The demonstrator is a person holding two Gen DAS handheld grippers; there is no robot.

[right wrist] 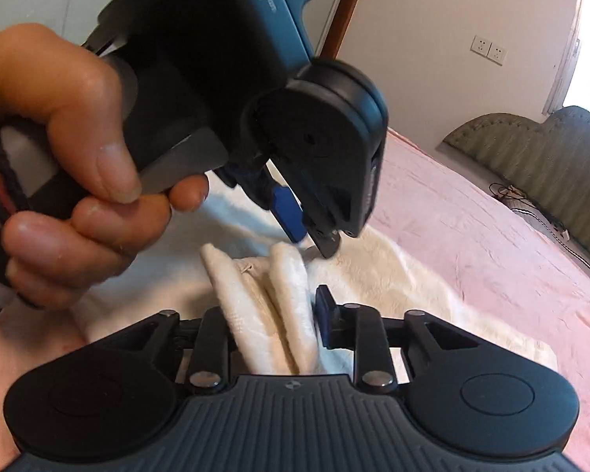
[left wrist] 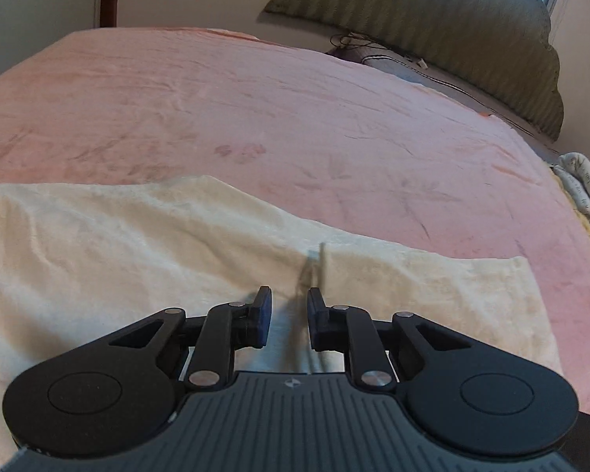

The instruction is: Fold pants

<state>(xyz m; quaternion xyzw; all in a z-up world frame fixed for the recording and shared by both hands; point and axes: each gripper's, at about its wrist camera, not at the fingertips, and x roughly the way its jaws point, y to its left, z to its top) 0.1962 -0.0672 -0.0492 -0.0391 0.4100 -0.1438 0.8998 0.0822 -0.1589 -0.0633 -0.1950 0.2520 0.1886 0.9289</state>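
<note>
Between the fingers of the right gripper, thick folds of the cream pants are standing bunched, with the right finger's blue pad lying against the cloth and the other finger hidden behind it. Just beyond, a hand is holding the left gripper tipped down over the same folds, its fingers sitting narrowly apart with no cloth between them. Farther off, the pants are lying spread across the pink bedspread, which is reaching back toward a green headboard.
</note>
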